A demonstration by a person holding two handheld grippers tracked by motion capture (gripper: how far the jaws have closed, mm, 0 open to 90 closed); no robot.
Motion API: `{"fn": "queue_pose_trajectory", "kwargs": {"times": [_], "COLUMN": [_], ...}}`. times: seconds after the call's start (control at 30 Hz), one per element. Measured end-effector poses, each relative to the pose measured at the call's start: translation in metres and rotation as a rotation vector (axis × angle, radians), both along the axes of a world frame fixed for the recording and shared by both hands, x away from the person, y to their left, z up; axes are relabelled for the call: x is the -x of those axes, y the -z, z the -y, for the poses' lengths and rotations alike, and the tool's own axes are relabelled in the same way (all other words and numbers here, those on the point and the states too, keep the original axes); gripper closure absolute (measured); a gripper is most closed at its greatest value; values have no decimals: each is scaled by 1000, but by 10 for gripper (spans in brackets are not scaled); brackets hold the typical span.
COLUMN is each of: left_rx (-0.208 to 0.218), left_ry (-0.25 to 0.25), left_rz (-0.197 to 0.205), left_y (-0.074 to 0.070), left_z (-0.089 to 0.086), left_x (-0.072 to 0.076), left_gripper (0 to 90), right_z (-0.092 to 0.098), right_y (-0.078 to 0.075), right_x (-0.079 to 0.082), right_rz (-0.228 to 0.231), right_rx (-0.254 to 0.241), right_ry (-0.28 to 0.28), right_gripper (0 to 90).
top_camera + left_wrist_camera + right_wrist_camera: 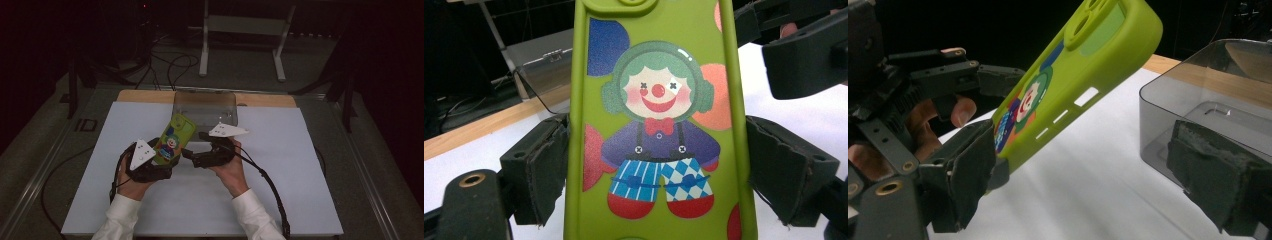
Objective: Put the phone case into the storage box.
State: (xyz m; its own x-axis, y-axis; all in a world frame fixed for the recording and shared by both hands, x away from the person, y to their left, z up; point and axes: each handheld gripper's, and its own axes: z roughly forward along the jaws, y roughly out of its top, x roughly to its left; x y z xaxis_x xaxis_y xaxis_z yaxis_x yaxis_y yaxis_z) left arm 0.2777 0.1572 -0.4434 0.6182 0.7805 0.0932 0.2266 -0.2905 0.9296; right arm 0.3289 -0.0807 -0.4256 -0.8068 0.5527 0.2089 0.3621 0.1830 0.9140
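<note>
**Phone case held aloft, bin waiting**

While the left tongs (167,162) are clamping the lime-green clown phone case (173,138) by its long edges near its lower end, tilting it up off the white worktop (280,165), the right tongs (1088,185) are standing apart just beside it, gripping nothing. Judging by this, pickup is done; placement is remaining, probably in the smoky clear bin (205,107) sitting just behind.

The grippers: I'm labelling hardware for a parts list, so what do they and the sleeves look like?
Both the left gripper and right gripper are black, each topped by a pale three-cornered plate with small dots. Their jaws carry worn dark foam pads. A black cable trails off. Sleeves are white.
</note>
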Motion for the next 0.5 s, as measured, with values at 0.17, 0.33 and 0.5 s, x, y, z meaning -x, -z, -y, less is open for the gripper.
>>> {"fn": "queue_pose_trajectory", "kwargs": {"times": [0.17, 0.33, 0.5], "left_rx": [6, 11, 16], "left_ry": [4, 4, 3], "left_rz": [-3, -6, -5], "left_y": [0, 2, 2], "left_z": [0, 2, 2], "left_x": [0, -1, -1], "left_gripper": [158, 158, 158], "right_z": [-2, -4, -6], "right_y": [0, 2, 2], "right_x": [0, 0, 0], "right_rz": [-17, -27, -47], "right_rx": [-4, -25, -51], "right_ry": [13, 16, 36], "right_gripper": [171, 219, 316]}}
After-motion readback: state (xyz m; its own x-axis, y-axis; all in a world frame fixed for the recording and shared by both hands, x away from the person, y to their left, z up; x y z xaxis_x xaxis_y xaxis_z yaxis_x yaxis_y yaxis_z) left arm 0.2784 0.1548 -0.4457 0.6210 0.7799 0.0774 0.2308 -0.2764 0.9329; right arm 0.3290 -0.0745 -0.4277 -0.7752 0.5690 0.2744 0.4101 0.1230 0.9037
